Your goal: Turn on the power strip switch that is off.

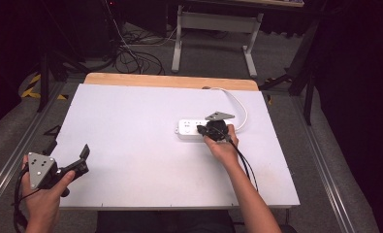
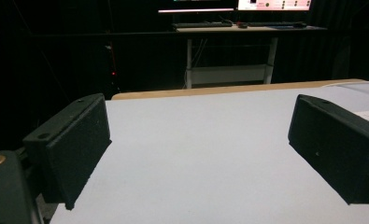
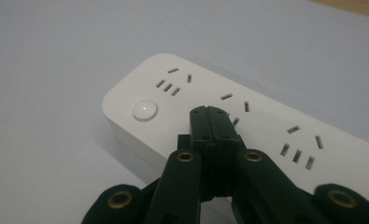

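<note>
The power strip [image 1: 199,129] sits right of the table's [image 1: 131,160] middle. The right gripper [image 3: 212,112] is clenched with nothing between its jaws, tips over the strip's top just beside the round button [image 3: 145,110]. Looks like a button press is coming, so I'd slide the closed tip over the button and push straight down, gently, so the strip doesn't skid. The left gripper [image 1: 86,154] is parked near the table's left front corner, released and empty.

One power strip [image 1: 194,129] — one table [image 1: 131,145], two claws
</note>
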`<state>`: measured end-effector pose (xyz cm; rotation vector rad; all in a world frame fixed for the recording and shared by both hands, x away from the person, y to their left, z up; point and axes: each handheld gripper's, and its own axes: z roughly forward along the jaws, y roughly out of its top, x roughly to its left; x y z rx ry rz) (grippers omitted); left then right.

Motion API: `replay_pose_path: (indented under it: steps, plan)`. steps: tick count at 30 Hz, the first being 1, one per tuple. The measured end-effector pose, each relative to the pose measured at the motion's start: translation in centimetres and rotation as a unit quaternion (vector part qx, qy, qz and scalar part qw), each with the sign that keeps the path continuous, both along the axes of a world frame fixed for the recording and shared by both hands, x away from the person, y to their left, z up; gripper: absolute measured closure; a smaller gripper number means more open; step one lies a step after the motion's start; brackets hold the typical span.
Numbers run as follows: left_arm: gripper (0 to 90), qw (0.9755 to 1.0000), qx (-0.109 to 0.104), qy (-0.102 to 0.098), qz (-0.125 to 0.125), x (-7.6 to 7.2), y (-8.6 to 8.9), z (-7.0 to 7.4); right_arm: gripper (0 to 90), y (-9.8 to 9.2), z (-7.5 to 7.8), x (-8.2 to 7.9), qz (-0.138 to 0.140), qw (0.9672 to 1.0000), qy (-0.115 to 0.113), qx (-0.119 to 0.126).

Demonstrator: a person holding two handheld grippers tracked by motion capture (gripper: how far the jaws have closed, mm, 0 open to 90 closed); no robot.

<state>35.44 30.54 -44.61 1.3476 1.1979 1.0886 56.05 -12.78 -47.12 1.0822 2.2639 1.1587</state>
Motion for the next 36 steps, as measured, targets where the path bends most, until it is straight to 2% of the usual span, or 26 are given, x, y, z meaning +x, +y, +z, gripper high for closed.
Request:
replay_pose_path:
  steps: [7, 11, 21, 25, 30, 36]
  plan:
    - [6.5, 1.0, 0.002, 0.001, -0.003, 0.14, -0.12, -0.02, 90.0, 0.12, 0.1, -0.04, -0.003, 1.0, 0.001, -0.003]
    - [6.7, 1.0, 0.001, 0.002, -0.005, 0.27, -0.19, -0.02, 90.0, 0.02, 0.31, -0.23, 0.001, 0.9999, 0.005, -0.015]
    - [7.3, 0.9999, 0.002, 0.002, -0.011, 0.5, -0.39, -0.04, 90.0, 0.08, 0.3, -0.4, -0.005, 0.9999, 0.007, -0.011]
    - [7.3, 0.9999, 0.002, 0.002, -0.011, 0.58, -0.38, -0.05, 90.0, 0.18, 0.3, -0.47, -0.002, 0.9998, -0.001, -0.02]
    - [7.4, 0.9999, 0.003, 0.003, -0.013, 0.61, -0.45, -0.06, 90.0, -0.12, 0.47, -0.47, -0.005, 0.9999, 0.006, -0.015]
    - [7.4, 0.9999, 0.002, 0.005, -0.015, 0.65, -0.54, -0.08, 90.0, -0.07, 0.43, -0.51, -0.006, 0.9998, 0.003, -0.017]
